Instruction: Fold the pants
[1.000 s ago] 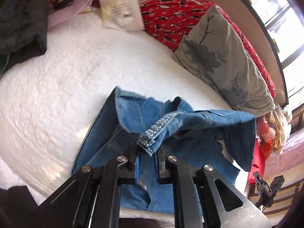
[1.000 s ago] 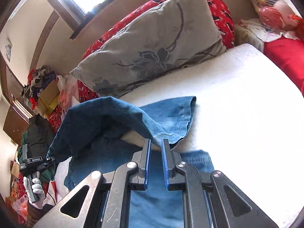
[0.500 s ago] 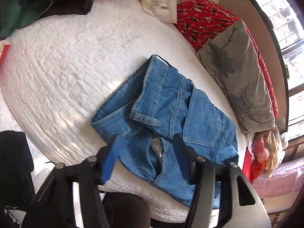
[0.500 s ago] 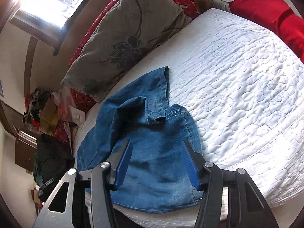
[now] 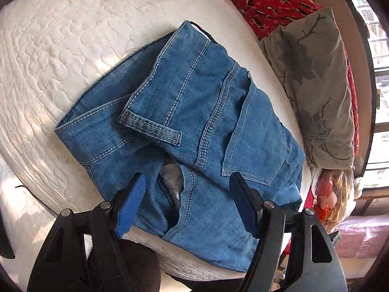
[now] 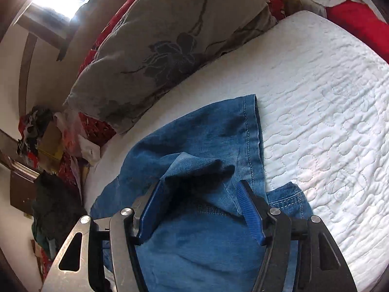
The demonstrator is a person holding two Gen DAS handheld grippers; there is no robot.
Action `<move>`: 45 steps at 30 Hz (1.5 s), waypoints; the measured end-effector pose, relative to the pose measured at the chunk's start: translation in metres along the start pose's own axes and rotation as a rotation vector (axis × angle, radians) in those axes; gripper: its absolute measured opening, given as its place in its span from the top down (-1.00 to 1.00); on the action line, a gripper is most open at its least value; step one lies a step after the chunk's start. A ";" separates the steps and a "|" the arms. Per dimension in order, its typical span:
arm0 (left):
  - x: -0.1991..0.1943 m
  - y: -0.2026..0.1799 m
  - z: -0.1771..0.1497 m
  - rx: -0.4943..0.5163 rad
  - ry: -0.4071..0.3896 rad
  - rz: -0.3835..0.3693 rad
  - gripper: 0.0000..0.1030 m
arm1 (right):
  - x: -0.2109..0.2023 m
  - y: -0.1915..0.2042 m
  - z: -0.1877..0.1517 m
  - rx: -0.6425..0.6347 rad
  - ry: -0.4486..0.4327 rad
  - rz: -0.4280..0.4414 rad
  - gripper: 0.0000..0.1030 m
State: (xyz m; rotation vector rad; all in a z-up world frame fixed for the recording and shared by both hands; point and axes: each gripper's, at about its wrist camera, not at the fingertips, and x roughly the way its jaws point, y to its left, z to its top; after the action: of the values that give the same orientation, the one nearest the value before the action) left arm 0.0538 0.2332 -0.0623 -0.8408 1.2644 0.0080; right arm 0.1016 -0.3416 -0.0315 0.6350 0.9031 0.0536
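Observation:
The blue jeans (image 5: 194, 121) lie folded in a loose bundle on the white quilted bed (image 5: 60, 36), waistband and back pocket on top. My left gripper (image 5: 187, 194) is open and hovers over the near edge of the jeans, holding nothing. In the right wrist view the jeans (image 6: 206, 150) show a raised fold and a hemmed leg end. My right gripper (image 6: 199, 199) is open, its fingers standing either side of that raised fold, close above the cloth.
A grey flowered pillow (image 5: 316, 73) and red patterned bedding (image 5: 272, 2) lie along the far side; the pillow also shows in the right wrist view (image 6: 170, 43). Clutter and dark clothes (image 6: 53, 194) pile at the left. A red cushion (image 6: 359, 24) sits at the right.
Both grippers were shut on the jeans a second ago, lifting them. They have opened and let go; the jeans now lie on the bed. The right gripper has dropped closer to the cloth.

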 end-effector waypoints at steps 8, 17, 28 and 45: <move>0.029 -0.004 0.005 -0.041 0.021 0.028 -0.38 | 0.007 0.002 0.003 -0.004 0.043 0.078 -0.26; 0.031 -0.022 0.024 -0.045 -0.016 0.068 -0.38 | 0.033 0.033 0.009 -0.334 0.075 -0.137 -0.26; 0.048 -0.041 0.035 -0.052 0.001 0.115 -0.47 | 0.066 0.041 -0.008 -0.747 0.168 -0.308 0.42; -0.022 -0.026 0.006 0.014 -0.064 0.030 0.73 | -0.039 0.049 -0.061 -0.786 0.081 -0.240 0.90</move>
State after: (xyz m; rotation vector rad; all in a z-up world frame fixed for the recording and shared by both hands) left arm 0.0629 0.2275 -0.0293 -0.8041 1.2152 0.0498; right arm 0.0418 -0.2834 -0.0053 -0.2084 0.9414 0.2076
